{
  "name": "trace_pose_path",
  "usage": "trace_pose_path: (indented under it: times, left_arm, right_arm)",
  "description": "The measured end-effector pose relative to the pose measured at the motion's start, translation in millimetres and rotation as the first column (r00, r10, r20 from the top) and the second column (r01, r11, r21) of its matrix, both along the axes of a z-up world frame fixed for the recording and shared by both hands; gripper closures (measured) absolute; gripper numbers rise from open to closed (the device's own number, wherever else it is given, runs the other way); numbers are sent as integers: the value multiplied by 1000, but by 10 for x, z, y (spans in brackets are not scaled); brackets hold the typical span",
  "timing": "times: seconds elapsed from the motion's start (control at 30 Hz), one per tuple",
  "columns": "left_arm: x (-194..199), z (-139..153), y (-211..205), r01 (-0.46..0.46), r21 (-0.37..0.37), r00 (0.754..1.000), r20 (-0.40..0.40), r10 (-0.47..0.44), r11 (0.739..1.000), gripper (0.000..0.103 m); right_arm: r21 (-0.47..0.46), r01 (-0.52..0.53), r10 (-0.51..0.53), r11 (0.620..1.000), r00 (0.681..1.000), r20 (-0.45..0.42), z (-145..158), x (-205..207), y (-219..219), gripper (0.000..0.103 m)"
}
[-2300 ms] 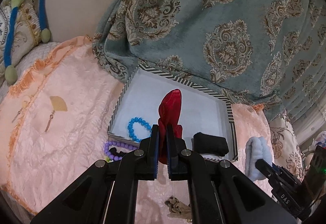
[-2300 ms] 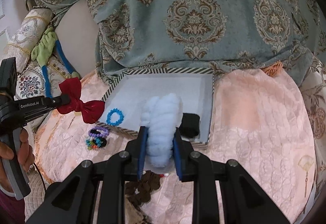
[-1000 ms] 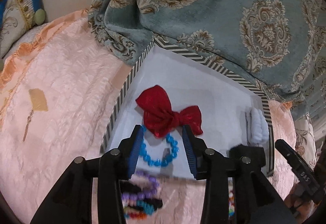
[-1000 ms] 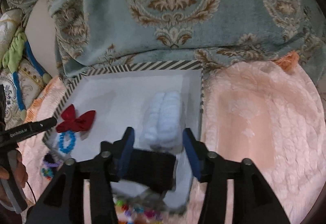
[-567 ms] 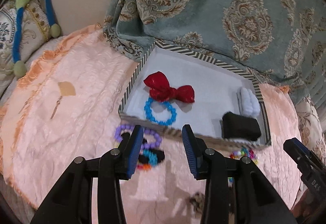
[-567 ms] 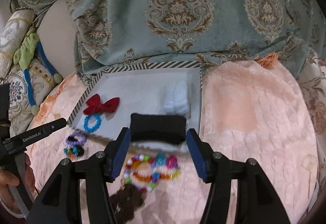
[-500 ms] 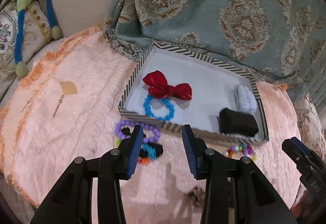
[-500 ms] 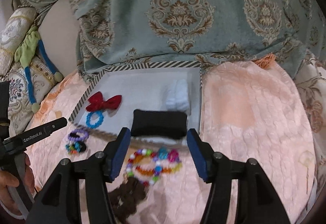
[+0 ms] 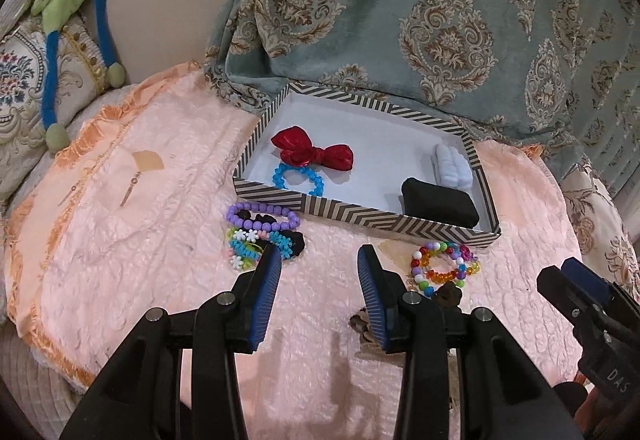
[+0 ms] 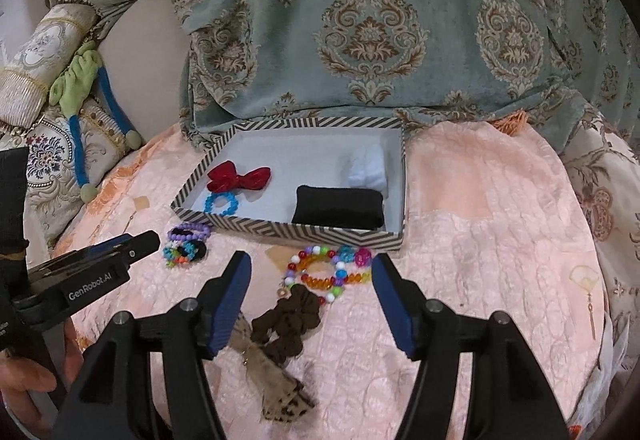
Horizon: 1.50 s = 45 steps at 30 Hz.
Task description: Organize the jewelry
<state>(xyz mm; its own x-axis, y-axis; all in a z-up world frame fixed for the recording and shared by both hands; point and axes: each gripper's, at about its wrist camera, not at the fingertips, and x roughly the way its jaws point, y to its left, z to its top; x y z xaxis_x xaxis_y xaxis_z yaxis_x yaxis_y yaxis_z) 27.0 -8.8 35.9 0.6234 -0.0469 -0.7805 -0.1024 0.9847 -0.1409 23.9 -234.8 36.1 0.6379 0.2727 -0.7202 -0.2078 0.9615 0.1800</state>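
Jaws of the left gripper (image 9: 318, 268) stand apart and empty above the pink cover (image 9: 132, 252), its left pad just near a heap of purple and mixed bead bracelets (image 9: 262, 230). Beyond lies the striped box (image 9: 360, 217), holding a red bow (image 9: 312, 151), blue bracelet (image 9: 298, 177), black cushion (image 9: 440, 201) and pale fluffy piece (image 9: 452, 163). Right gripper (image 10: 310, 280), grasping nothing, is opening over multicoloured bracelets (image 10: 330, 270) and a brown scrunchie (image 10: 288, 322). Patterned teal fabric (image 10: 360, 19) drapes behind the box.
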Motion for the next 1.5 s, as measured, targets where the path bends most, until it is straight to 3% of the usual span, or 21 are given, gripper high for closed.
trace_pose_path:
  times: [0.53,1.5]
  left_arm:
    - [-209,195,8,-20,36,998,57,18,999,80]
    - [-263,237,29,-26,29,998,58,24,999,80]
  right_arm:
    - [-30,-34,36,999,999,41,209,-237,125,36]
    - [-59,-55,59,997,996,65,345,-292,221,33]
